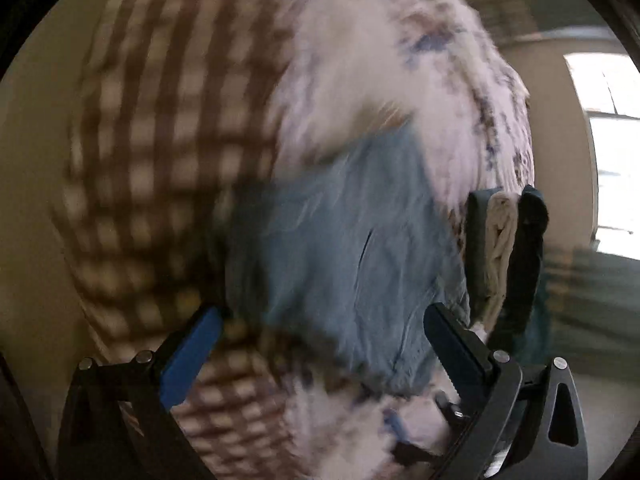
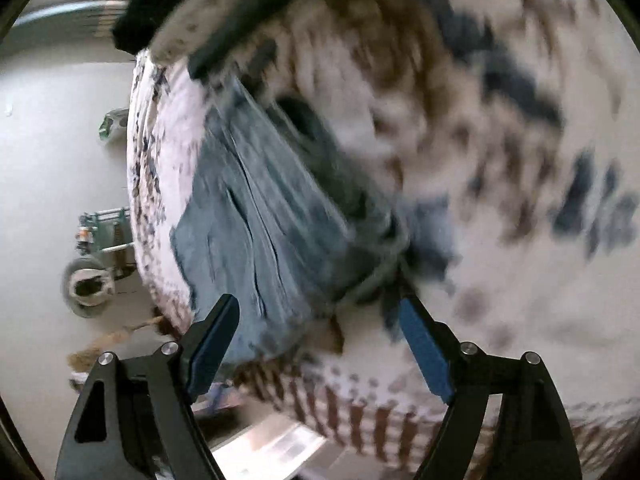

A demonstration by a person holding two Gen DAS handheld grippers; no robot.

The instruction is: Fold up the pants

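Left wrist: window (image 1: 612, 152) | right wrist: wheeled cart (image 2: 100, 256) beside pants (image 2: 256, 216)

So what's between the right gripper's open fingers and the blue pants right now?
Nothing: in the right wrist view the right gripper opens straight onto the blue pants, lying on the patterned bedspread.

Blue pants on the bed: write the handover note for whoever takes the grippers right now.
Left gripper: open, holding nothing, above the pants.
Right gripper: open, holding nothing, also over the pants.
Blue pants lie on the patterned bedspread, bunched in layers; both views are motion-blurred, so how far the fold has got cannot be told.
A stack of folded clothes sits at the bed's edge.
Left: check the fold, finish it if needed.
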